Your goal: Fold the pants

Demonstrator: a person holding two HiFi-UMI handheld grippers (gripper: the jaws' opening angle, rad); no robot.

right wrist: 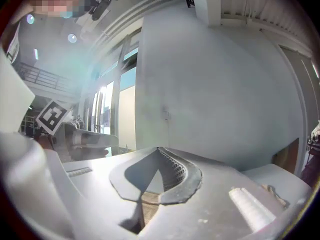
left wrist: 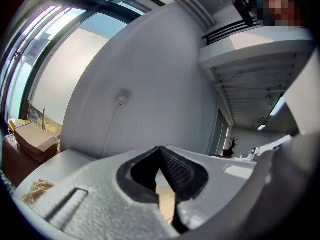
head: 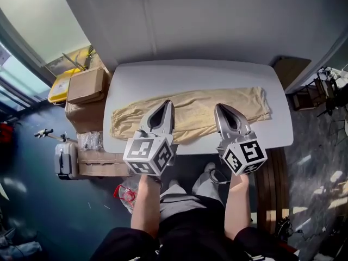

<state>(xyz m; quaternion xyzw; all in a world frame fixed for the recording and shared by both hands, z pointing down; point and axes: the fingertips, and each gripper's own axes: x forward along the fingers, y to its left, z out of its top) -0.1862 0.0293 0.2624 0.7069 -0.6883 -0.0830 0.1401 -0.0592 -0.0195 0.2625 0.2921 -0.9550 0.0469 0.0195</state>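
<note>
Beige pants [head: 239, 105]: laid out flat, lengthwise across the near half of the white table [head: 190, 72] (one end lies close to the table's left edge).
Left gripper [head: 168, 104]: your jaws are closed tip to tip with nothing between them, pointing level over the pants.
Right gripper [head: 218, 107]: you hold it likewise closed and empty, near the left one, over the same garment.
Cardboard boxes [head: 86, 85]: stacked beside the table's left end.

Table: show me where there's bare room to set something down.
Bare: the far strip of the table between the pants and the wall, plus the near right corner. Crowded: the near edge, where the left gripper and right gripper hang over the pants.
</note>
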